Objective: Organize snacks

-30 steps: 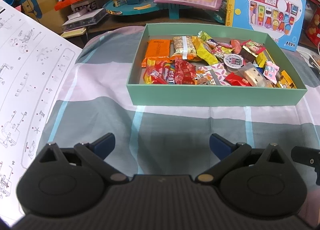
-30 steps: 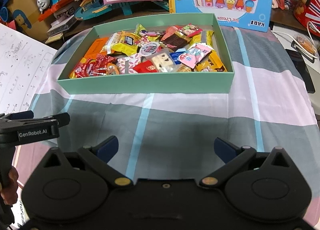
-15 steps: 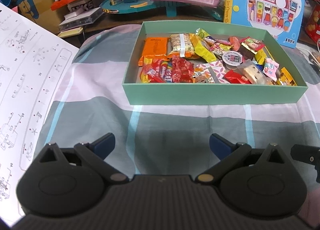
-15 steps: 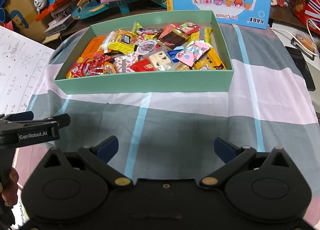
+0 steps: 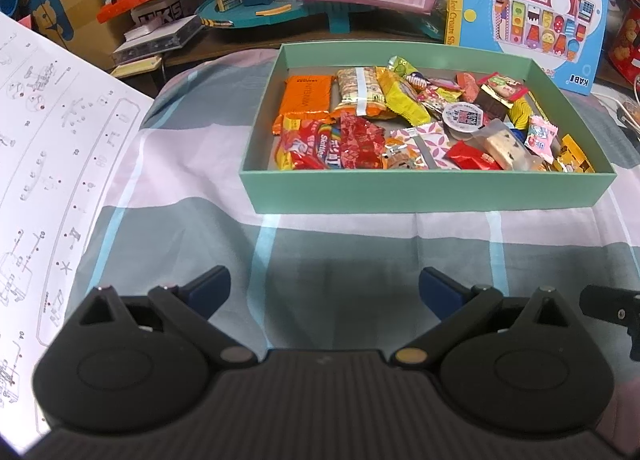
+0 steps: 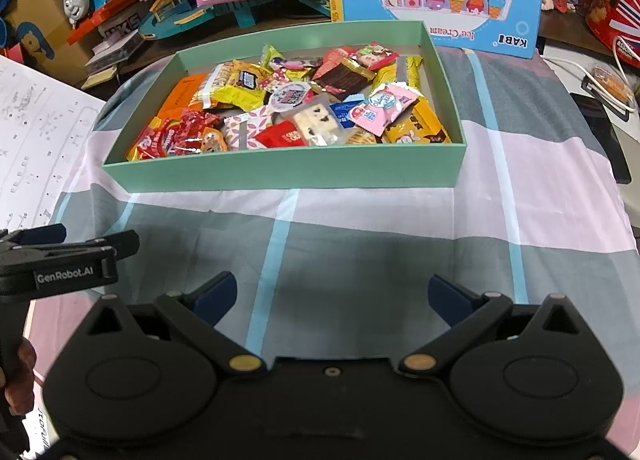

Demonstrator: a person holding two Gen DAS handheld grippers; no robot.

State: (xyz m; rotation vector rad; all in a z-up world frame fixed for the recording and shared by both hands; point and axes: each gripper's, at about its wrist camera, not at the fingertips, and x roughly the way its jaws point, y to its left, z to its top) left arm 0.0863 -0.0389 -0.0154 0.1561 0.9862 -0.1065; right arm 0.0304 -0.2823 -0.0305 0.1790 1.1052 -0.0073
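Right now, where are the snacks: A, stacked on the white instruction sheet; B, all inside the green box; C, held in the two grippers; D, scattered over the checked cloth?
B: the snacks all lie inside the green box, the checked cloth in front of it is bare, and the left gripper and right gripper have their fingers spread with nothing between them.

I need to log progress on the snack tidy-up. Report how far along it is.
Done: the snacks sit together inside the green box, with none visible on the checked cloth around it. In hand: nothing; the left gripper and right gripper are both open and empty, short of the box. Left: the packets lie jumbled and overlapping, such as the orange packet and pink packet, so any sorting within the box remains.
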